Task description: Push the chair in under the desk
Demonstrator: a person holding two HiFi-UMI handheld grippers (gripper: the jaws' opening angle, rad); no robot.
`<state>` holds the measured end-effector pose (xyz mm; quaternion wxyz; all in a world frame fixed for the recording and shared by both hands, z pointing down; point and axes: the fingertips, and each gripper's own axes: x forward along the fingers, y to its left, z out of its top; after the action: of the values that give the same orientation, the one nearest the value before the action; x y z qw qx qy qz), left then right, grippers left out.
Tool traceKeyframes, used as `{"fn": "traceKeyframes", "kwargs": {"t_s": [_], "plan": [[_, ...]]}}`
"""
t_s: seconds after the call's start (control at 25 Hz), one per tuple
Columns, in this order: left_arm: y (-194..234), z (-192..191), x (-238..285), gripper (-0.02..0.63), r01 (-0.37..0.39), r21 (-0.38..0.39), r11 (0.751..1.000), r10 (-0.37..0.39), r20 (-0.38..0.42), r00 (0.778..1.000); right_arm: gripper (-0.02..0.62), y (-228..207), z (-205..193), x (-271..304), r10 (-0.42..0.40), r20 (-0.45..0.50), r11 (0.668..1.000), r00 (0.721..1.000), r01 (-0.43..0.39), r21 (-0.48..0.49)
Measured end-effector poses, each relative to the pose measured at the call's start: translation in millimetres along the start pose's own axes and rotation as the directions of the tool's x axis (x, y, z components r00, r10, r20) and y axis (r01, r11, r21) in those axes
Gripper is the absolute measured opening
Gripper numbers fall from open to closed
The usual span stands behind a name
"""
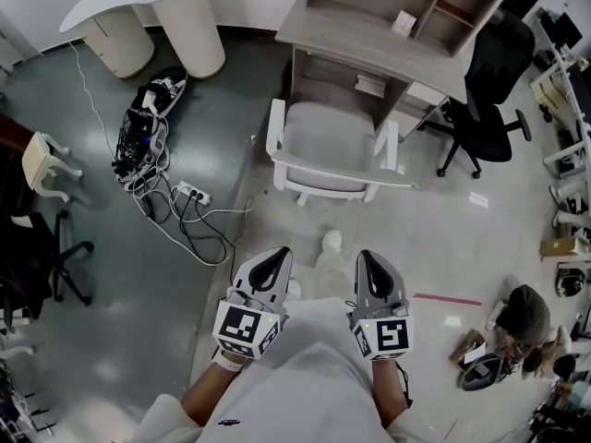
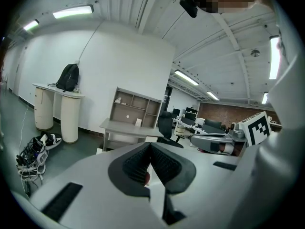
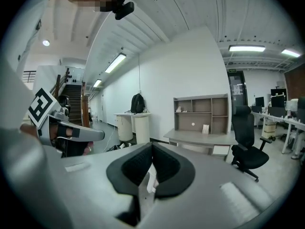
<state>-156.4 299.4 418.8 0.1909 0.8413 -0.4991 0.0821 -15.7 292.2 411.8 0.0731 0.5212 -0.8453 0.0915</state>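
Left tool [image 1: 277, 253] and right tool [image 1: 367, 255] both closed on nothing, side by side, well short of white chair [image 1: 332, 141]. Standing out before bench [image 1: 369, 40], back toward tools. Black office chair [image 1: 494, 72] right of bench; cable tangle [image 1: 152, 169] off left.

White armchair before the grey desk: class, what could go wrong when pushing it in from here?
The white armchair looks about as wide as the opening under the grey desk; an armrest may strike a leg.
The left gripper and right gripper are both shut; closed tips might slip off the backrest.
Tangled floor cables lie left of the path: a possible trip.
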Motion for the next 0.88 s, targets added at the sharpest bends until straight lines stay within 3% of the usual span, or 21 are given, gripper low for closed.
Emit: {"fn": "traceKeyframes", "kwargs": {"t_s": [0.44,0.88], "plan": [[-14,53,136,0.008,0.021,0.065,0.998,-0.019,-0.026,0.999,0.012,-119,32,86,0.004,0.052,0.999,0.999,-0.006,0.047],[-18,86,246,0.008,-0.067,0.084,0.994,0.068,-0.014,0.998,0.012,-213,51,162,0.126,0.060,0.992,0.990,-0.126,0.004]]}}
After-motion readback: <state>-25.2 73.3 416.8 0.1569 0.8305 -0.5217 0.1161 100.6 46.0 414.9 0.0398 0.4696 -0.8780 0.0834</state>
